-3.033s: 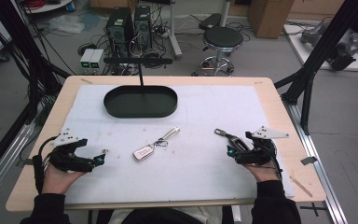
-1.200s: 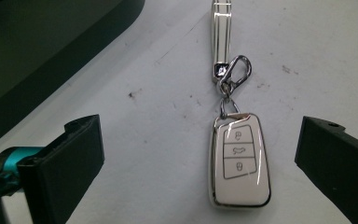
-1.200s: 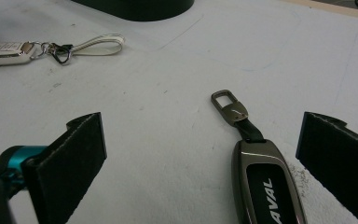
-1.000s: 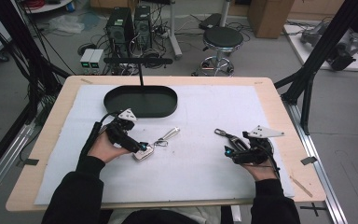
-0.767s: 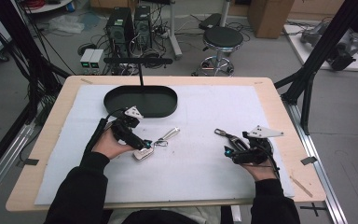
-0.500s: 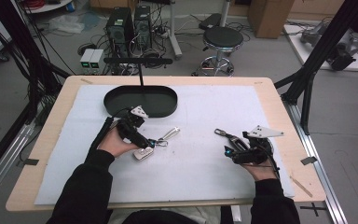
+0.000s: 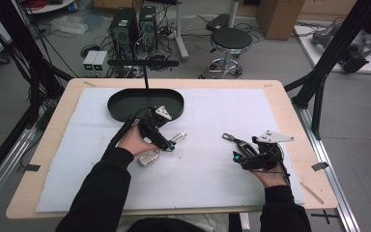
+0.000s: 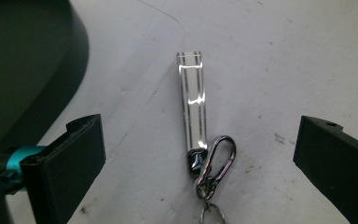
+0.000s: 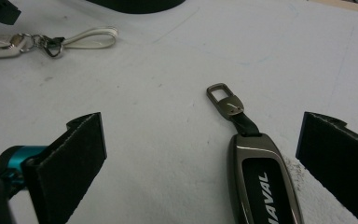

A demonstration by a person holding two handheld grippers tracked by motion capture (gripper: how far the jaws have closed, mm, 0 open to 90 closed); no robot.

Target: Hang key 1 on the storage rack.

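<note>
A silver key fob (image 7: pixel 147 157) with a pale strap (image 7: pixel 179 137) lies on the white mat near the middle. My left gripper (image 7: pixel 169 144) hovers right over the metal clasp (image 8: pixel 214 161) where fob and strap join. It is open, and the strap (image 8: pixel 192 105) runs away between its jaws. A dark key case (image 7: pixel 239 143) marked HAVAL (image 9: pixel 261 186) lies at the right, its clasp (image 9: pixel 223 100) pointing away. My right gripper (image 7: pixel 244 149) rests open around the case's near end without touching it.
An oval black tray (image 7: pixel 125 104) sits at the back of the white mat (image 7: pixel 212 111), just behind my left hand; its rim (image 8: pixel 51 84) shows left of the strap. The silver fob's strap (image 9: pixel 88 38) lies far left in the right gripper view.
My left hand has travelled from the table's front left to the middle and now hangs over the silver fob's clasp. The right hand and both key fobs have stayed put.
</note>
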